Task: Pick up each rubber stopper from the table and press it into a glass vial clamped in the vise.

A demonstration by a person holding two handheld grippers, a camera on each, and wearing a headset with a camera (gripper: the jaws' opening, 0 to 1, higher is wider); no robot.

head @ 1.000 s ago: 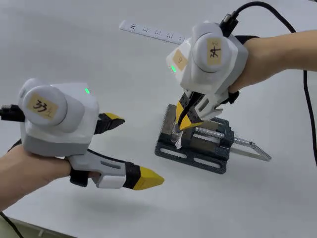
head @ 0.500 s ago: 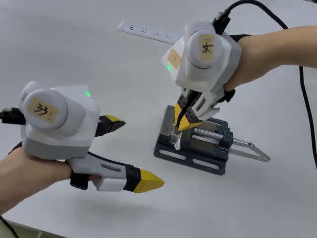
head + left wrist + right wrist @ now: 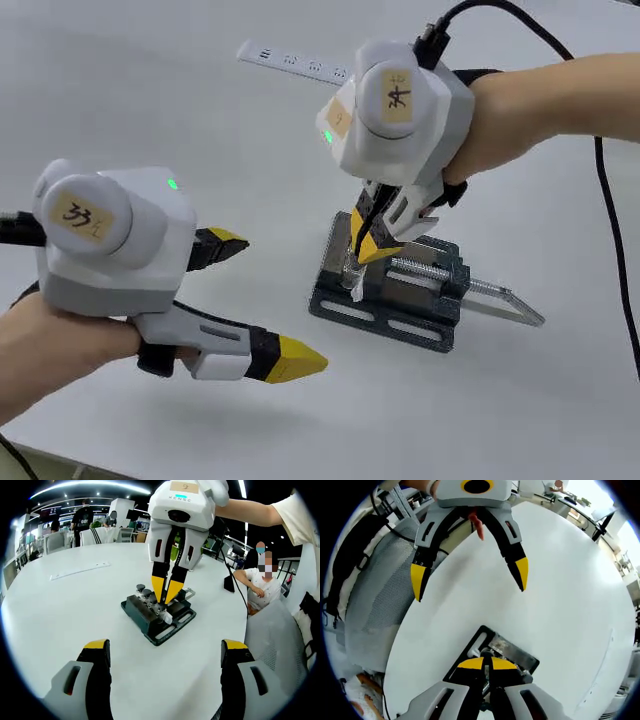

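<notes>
Bearing down now with the right tool, pointed almost straight into the vise, well in from the near edge of the bench. Tips clenched together right on the mouth of a vial. Impossible to tell whether on a stopper, with anything there hidden between the yellow tips. Upright angle probably chosen to push along the vial's axis and spare the glass. Gripped in the vise, presumably, so as not to tip under that push. Two more vials just behind in the same clamp, dark-topped, looking already plugged. Holding the left tool low toward the near edge, released and spread wide, grasping nothing, well apart from the work.
</notes>
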